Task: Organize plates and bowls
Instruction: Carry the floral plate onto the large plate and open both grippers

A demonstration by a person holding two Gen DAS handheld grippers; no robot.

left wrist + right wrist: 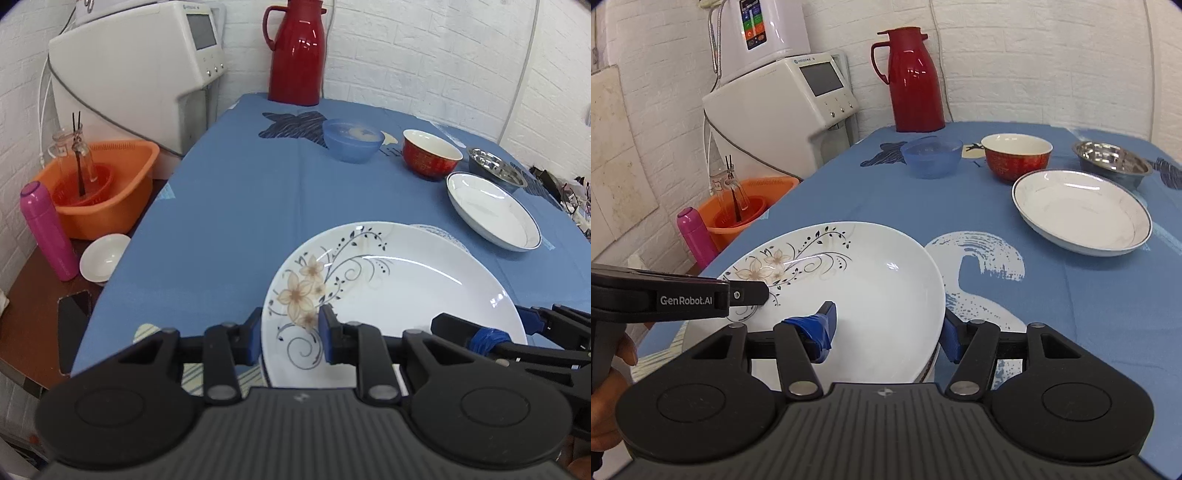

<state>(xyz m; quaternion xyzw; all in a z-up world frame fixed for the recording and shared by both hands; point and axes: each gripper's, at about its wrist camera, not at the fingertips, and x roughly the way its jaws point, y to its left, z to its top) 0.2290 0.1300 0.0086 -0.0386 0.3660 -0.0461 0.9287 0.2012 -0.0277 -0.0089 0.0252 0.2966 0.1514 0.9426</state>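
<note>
1. Both our grippers, left gripper (288, 338) and right gripper (888, 330), clamp the floral plate (388, 288) rims over another plate.
2. Unstacked on worktop (229, 206): rimmed plate (493, 216), blue bowl (351, 140), red bowl (430, 153), steel bowl (495, 168).

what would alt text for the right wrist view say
The right gripper straddles the near right rim of a white floral plate, with the left gripper at its left edge. Beyond, on the blue tablecloth, stand bowls and a red thermos.

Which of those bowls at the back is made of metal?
The shiny steel bowl, farthest right, behind the plain white plate. The blue bowl and red bowl aren't metal.
</note>
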